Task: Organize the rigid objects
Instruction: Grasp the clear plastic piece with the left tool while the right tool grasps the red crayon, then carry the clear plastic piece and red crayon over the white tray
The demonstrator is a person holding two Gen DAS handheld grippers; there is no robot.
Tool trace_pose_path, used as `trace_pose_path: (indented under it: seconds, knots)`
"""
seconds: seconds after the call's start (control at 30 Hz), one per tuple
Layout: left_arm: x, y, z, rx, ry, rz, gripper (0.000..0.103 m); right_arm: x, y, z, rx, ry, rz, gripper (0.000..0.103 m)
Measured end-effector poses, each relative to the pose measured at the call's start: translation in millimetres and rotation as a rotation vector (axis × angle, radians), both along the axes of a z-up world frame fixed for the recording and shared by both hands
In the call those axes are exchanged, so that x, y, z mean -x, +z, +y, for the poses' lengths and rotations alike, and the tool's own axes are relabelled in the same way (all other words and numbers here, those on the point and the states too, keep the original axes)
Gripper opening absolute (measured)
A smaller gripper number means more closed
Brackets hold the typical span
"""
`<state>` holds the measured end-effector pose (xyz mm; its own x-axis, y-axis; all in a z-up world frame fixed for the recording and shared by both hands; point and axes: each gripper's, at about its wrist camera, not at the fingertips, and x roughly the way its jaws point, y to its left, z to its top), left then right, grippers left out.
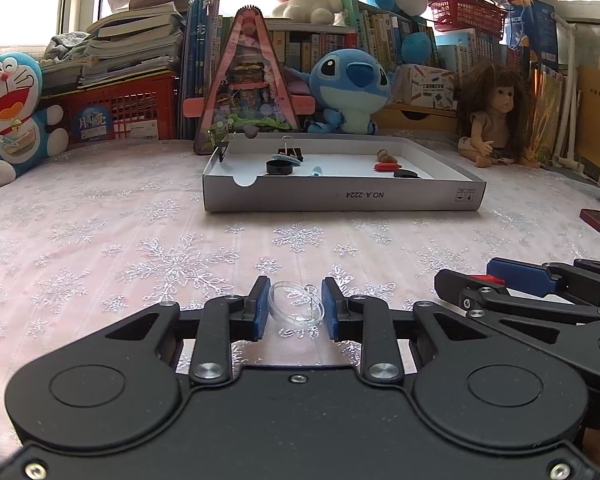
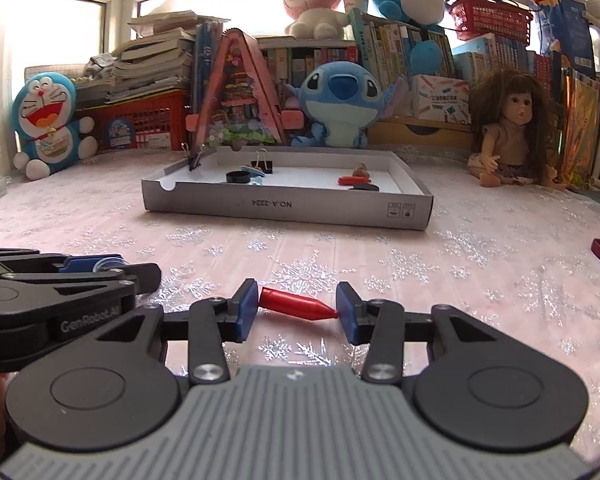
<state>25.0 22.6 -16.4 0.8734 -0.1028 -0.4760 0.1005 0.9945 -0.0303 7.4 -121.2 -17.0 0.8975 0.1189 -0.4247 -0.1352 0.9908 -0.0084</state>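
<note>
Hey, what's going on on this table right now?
A person is sorting small items with two handheld grippers. The left gripper sits low on the snowflake tablecloth with a clear plastic cap between its open fingers. The right gripper brackets a red pen cap lying crosswise; whether it is pinched is unclear. Ahead, the gray cardboard tray already holds a binder clip, a black lid and other bits.

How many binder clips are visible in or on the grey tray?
2. One binder clip stands inside the grey tray near its back wall; another binder clip grips the tray's left rim. Smaller ones could hide behind other items.
</note>
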Motion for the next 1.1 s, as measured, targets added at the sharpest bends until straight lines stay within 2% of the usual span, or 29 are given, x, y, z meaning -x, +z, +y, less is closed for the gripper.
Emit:
trace_pose_path:
  seconds: [0.53, 1.1]
  knots:
    - [-7, 3, -17, 0.002, -0.034, 0.023, 0.026, -1, 6, -20, 0.006, -0.012, -0.023, 0.048]
    - [-19, 18, -22, -0.004, -0.004, 0.023, 0.026, -9, 14, -37, -0.012, -0.057, -0.019, 0.048]
